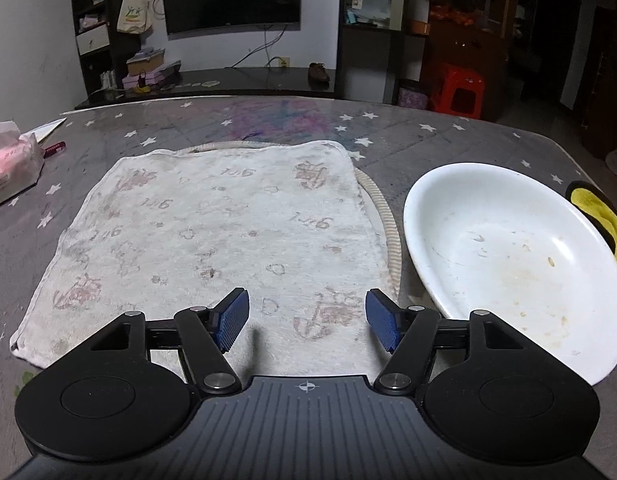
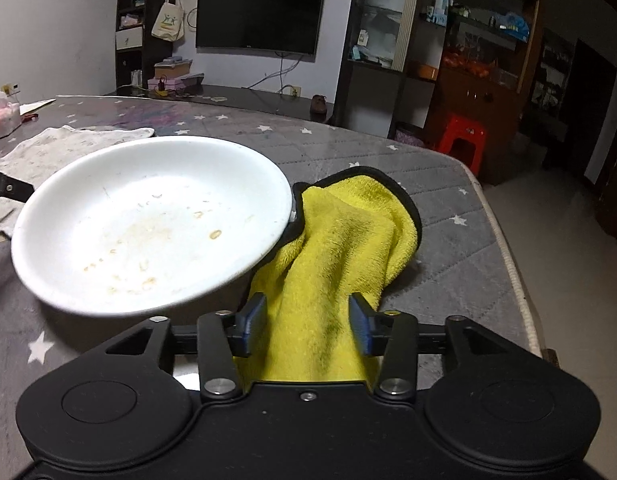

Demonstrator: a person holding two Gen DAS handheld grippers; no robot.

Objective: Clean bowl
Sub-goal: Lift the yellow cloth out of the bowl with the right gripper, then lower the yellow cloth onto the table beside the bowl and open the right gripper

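Residue, tan and dried, marks the shallow white ceramic bowl, left of my right gripper, whose jaws clamp the yellow microfibre cloth. My left gripper gapes empty. Wiping unstarted; next, steady the rim and sweep.

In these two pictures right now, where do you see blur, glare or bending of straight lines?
Left wrist view: sharp on the white towel and the bowl; fisheye curves the table's far edge; corners go dark. Right wrist view: the bowl's near rim is smeared, the yellow cloth soft between the right gripper's fingers; a pale sheen lies on the table; the cabinet leans.
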